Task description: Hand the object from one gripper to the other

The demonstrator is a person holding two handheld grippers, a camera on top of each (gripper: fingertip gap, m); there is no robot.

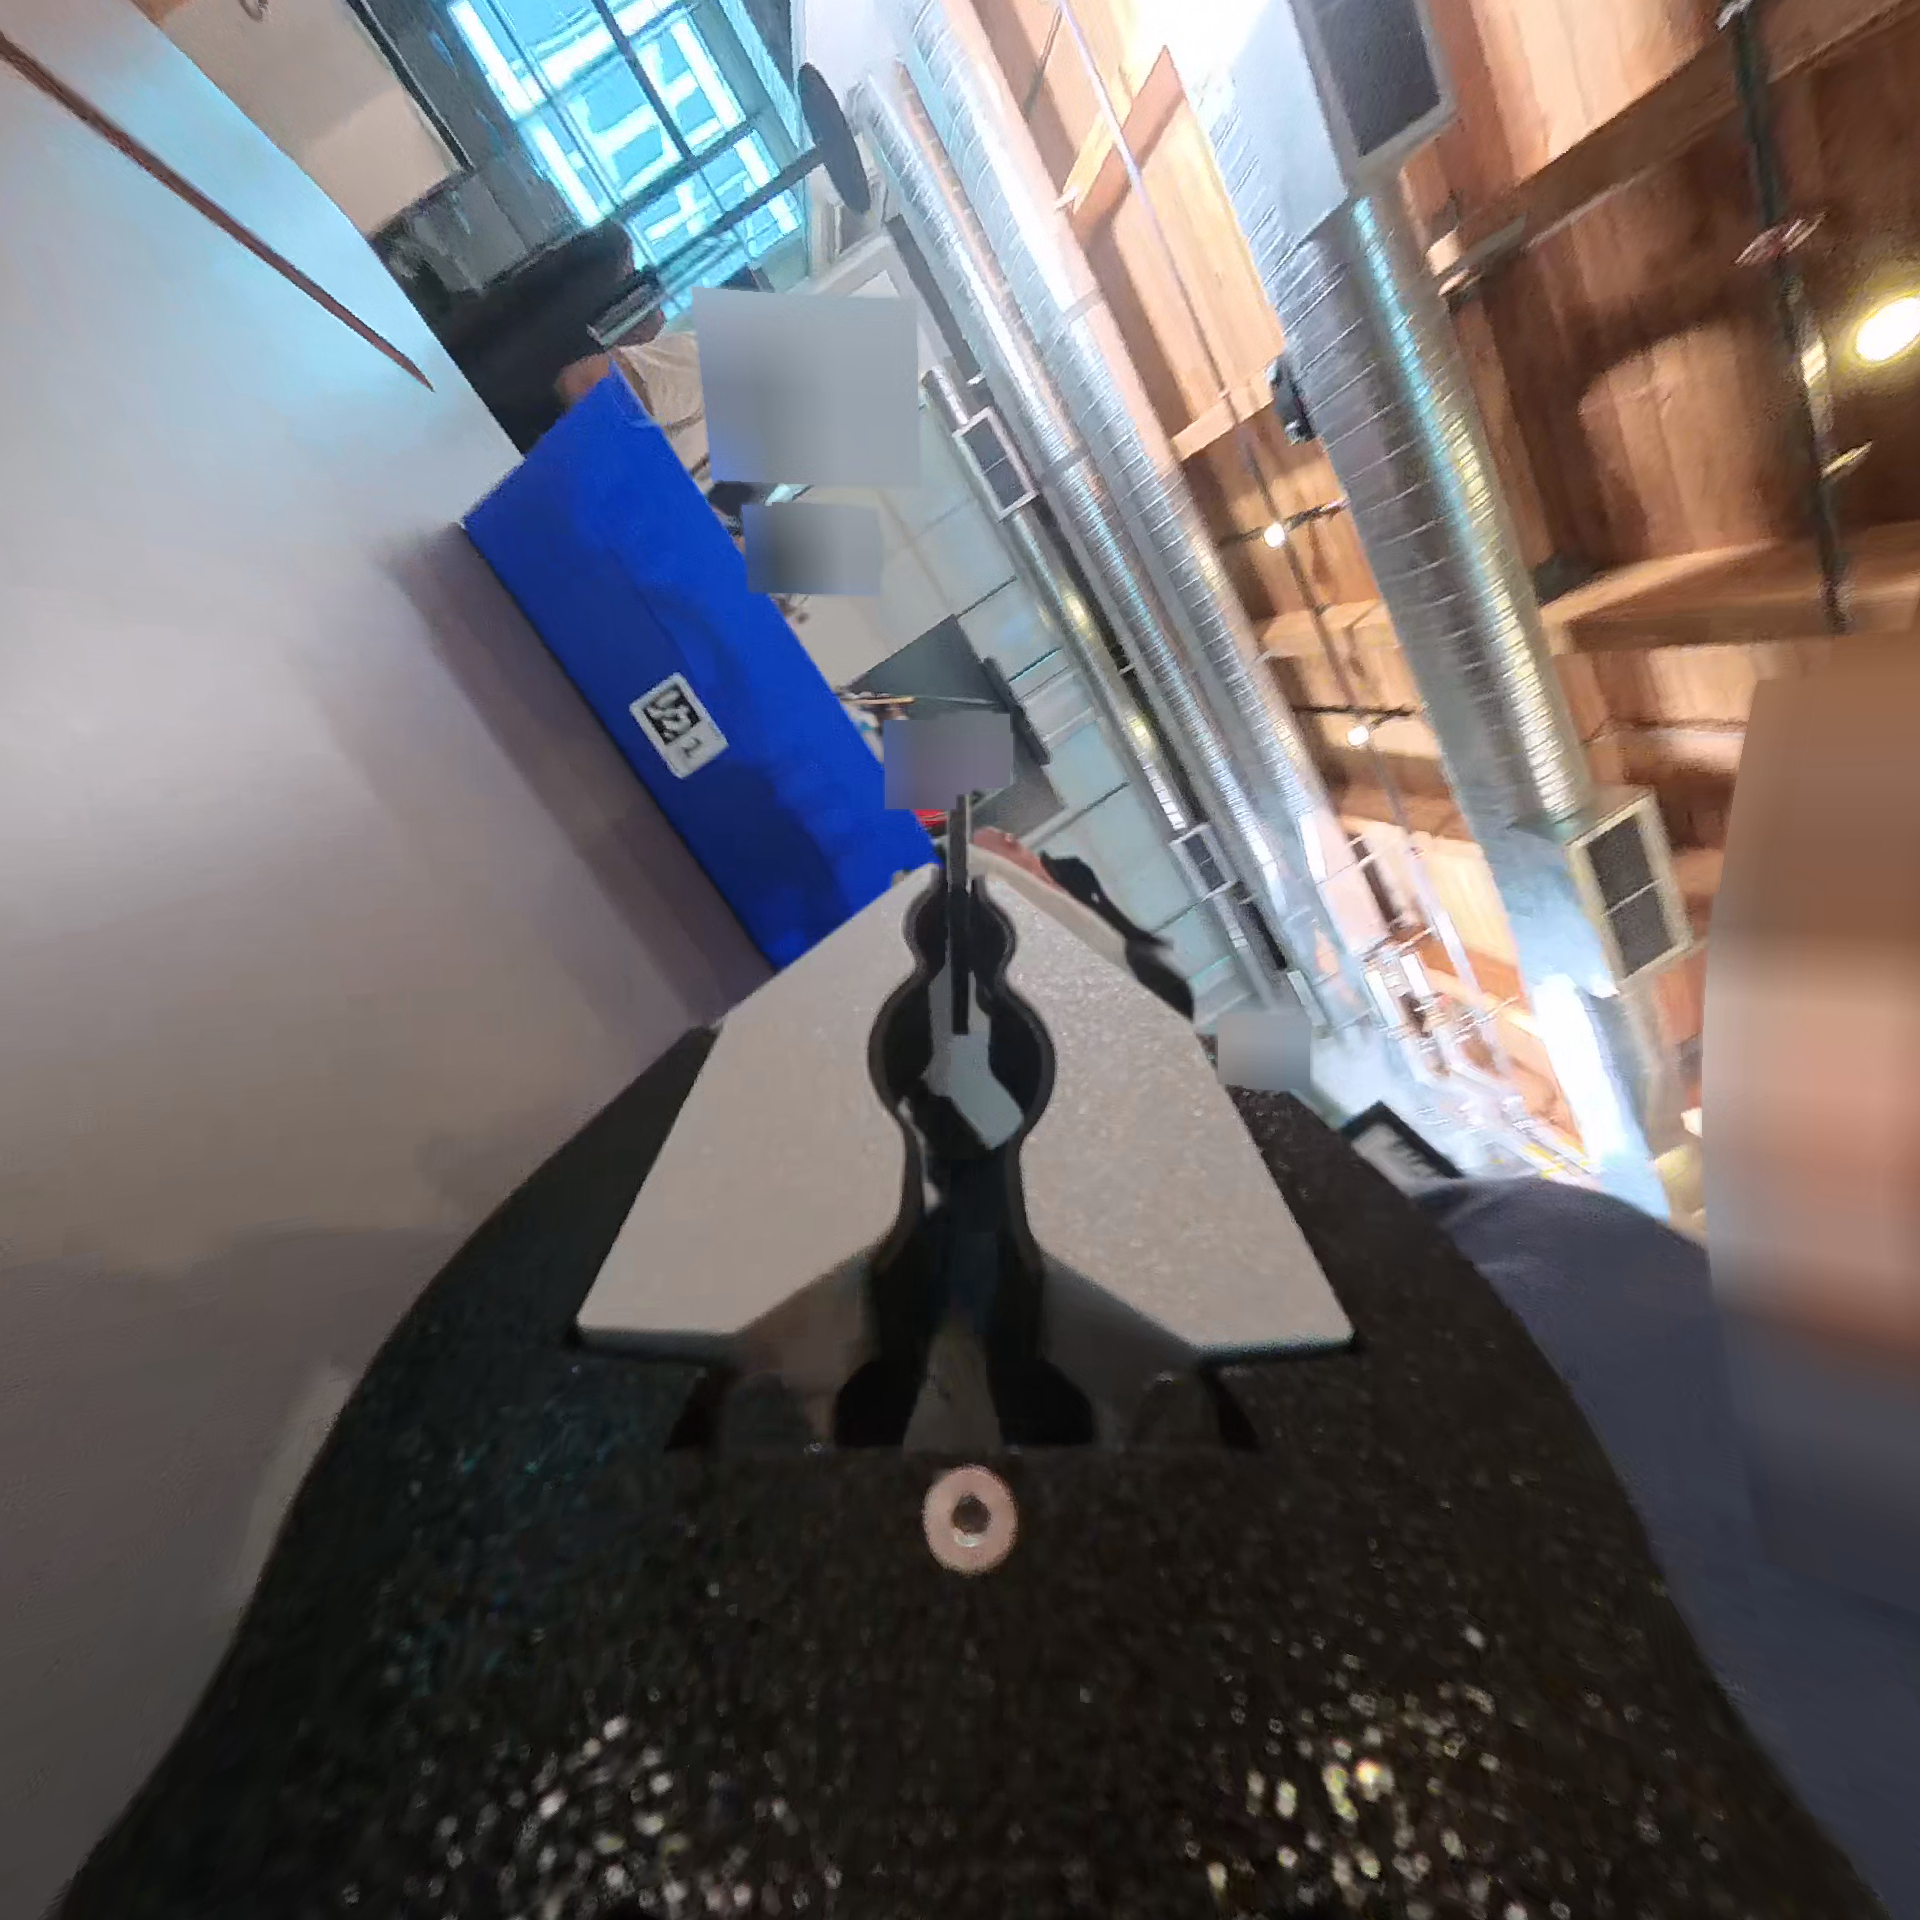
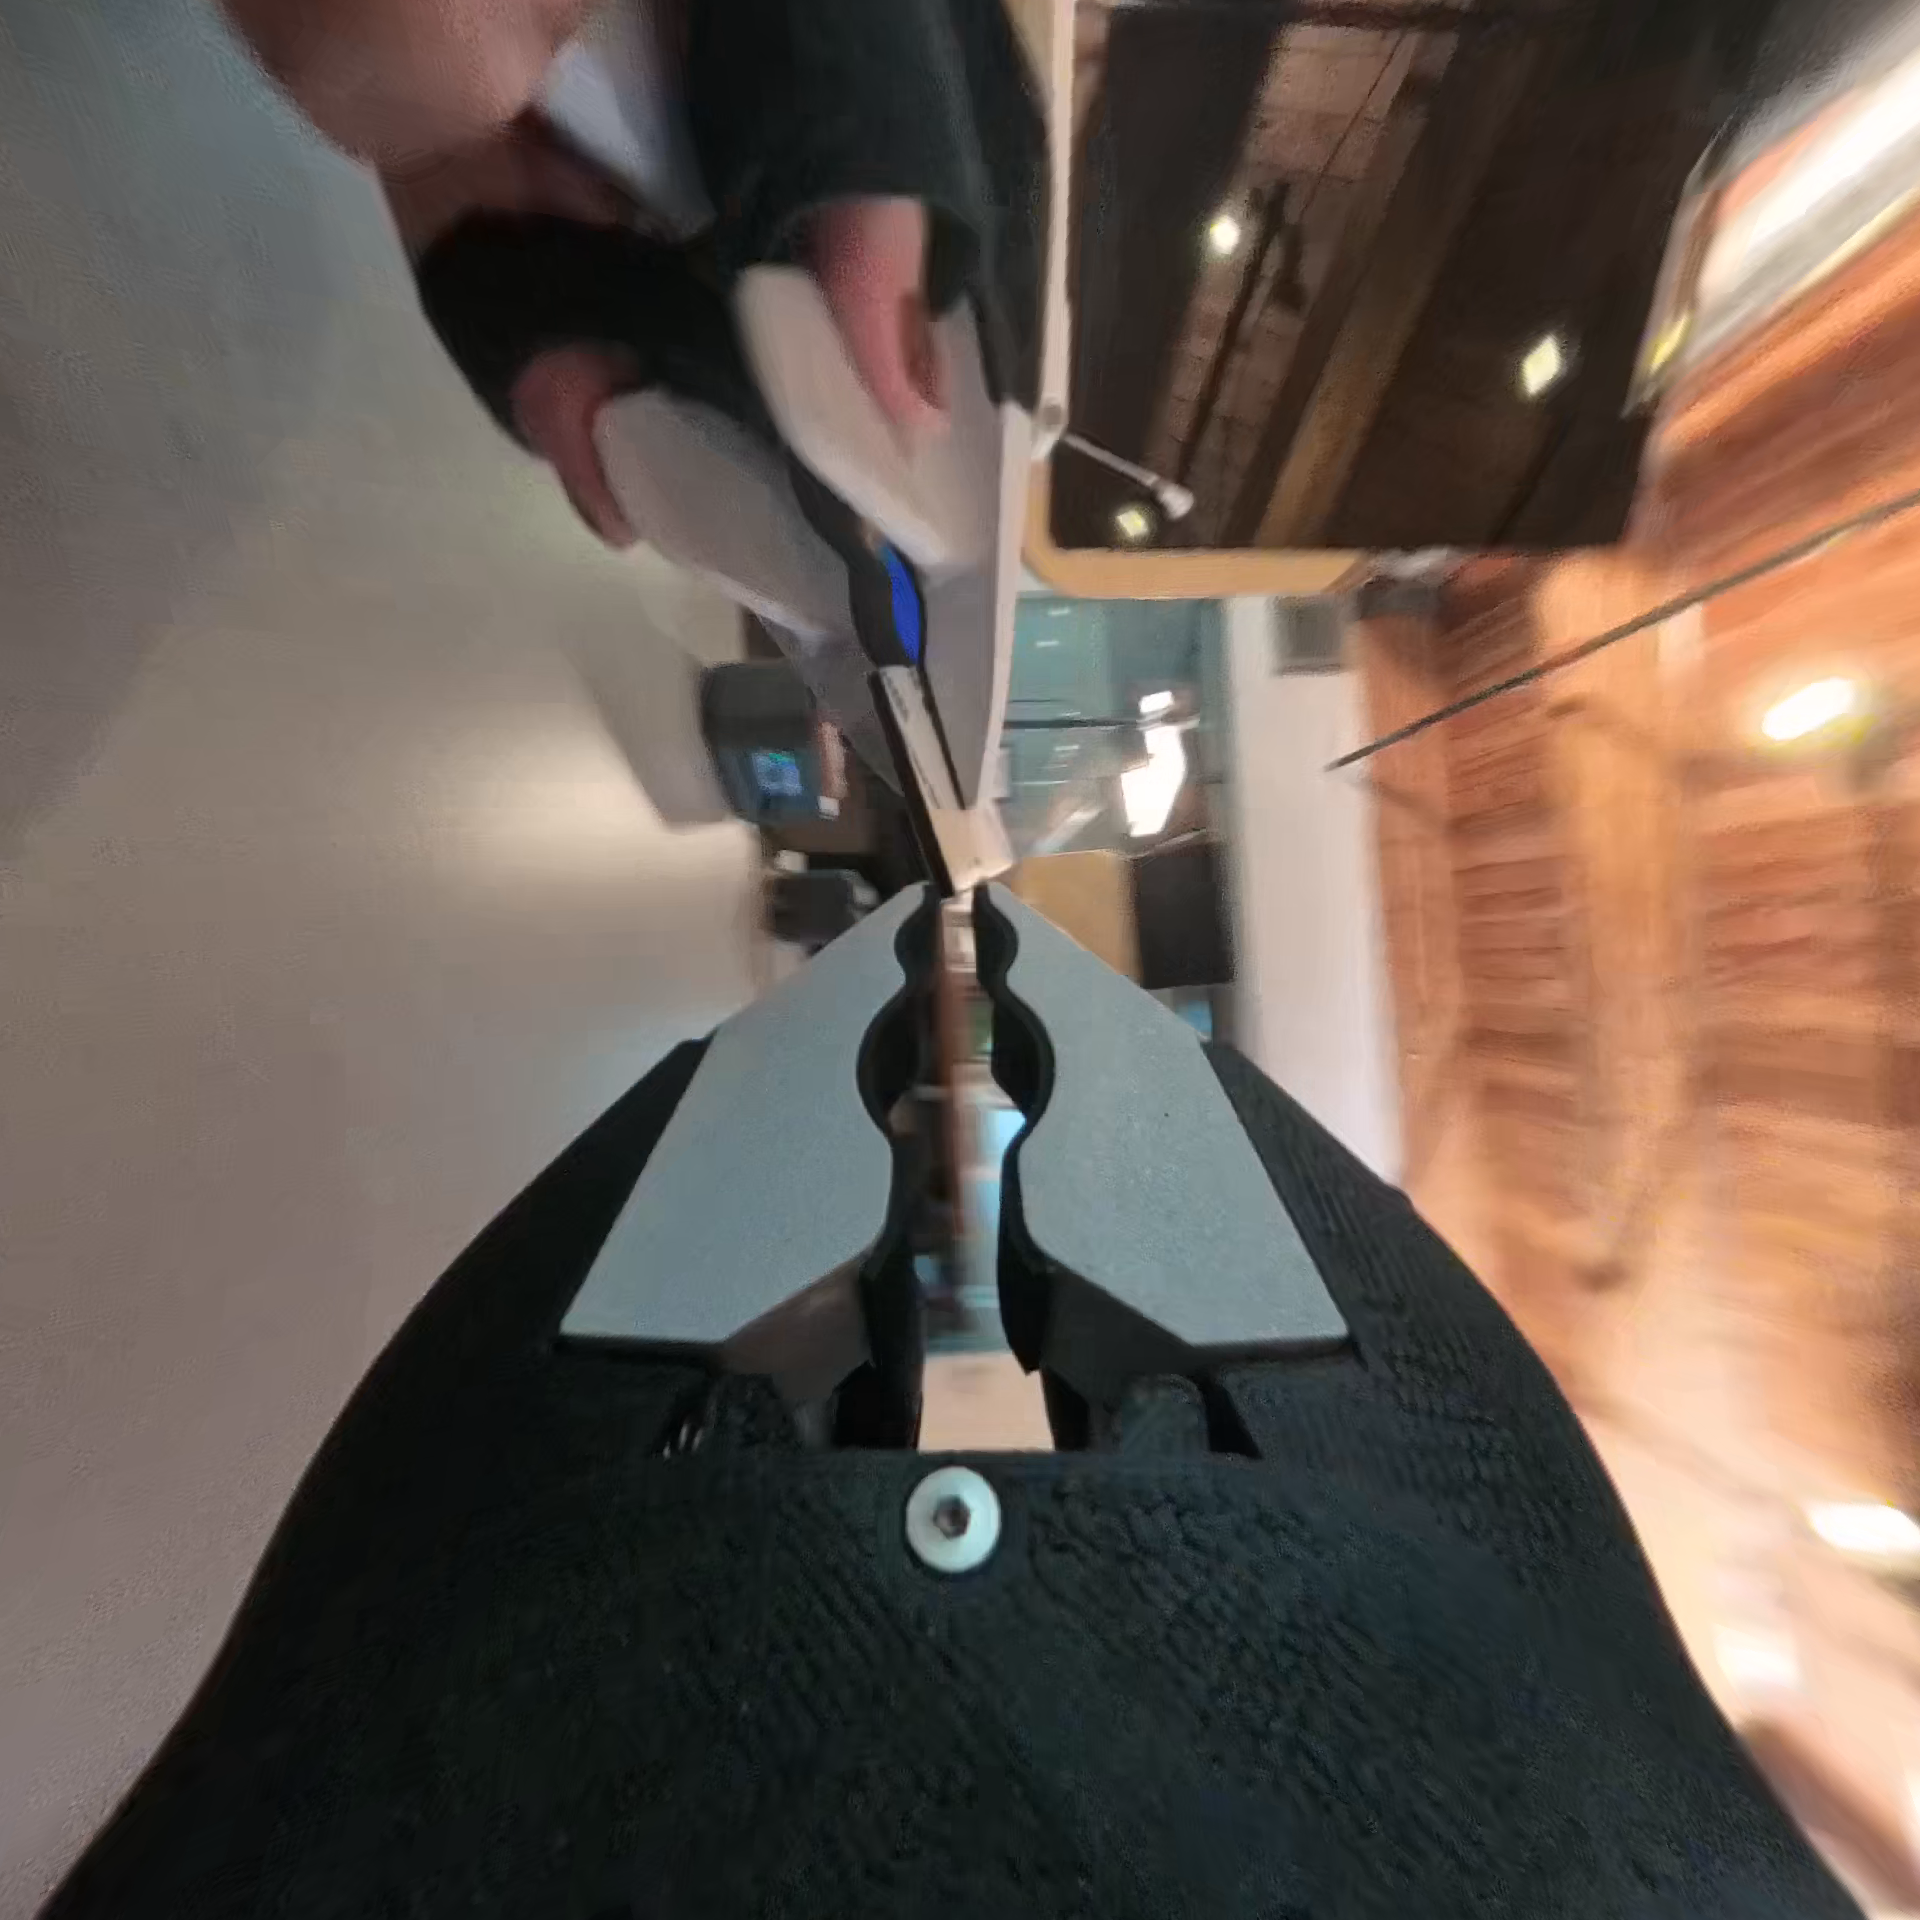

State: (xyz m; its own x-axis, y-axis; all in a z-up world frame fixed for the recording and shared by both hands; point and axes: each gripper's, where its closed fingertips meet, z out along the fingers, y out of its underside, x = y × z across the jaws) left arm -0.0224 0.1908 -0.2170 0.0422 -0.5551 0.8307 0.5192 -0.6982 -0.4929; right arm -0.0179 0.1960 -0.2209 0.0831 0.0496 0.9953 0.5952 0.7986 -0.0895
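1. Two grippers are meeting tip to tip, with a thin dark strip (image 1: 961, 842) passing between them.
2. The left gripper (image 1: 961, 894) is clenching that strip: its grey fingers (image 1: 790, 1122) are pressing together at the tips. The strip is showing edge-on, running back into the gap between the jaws and sticking out past them.
3. From the right wrist view, a hand (image 2: 675, 291) in a dark fingerless glove is holding the left gripper just beyond the right one's jaws. The strip is slanting down out of the left gripper, its pale end arriving right at the mouth of the right gripper (image 2: 961, 899).
4. The right gripper's jaws are standing a narrow slit apart along their whole length, with light coming through. I cannot tell whether the tips are actually pinching the strip's end or only touching it.
5. Beyond the left jaws and off to their left side, a blue board (image 1: 644, 582) carrying a small black-and-white square sticker (image 1: 677, 725) is leaning against a pale wall.
6. To the right of those jaws, silver ducts (image 1: 1455, 582) are running along wooden beams.
7. A dark blue sleeve (image 1: 1558, 1351) is showing beside the left gripper's black body, on its right.
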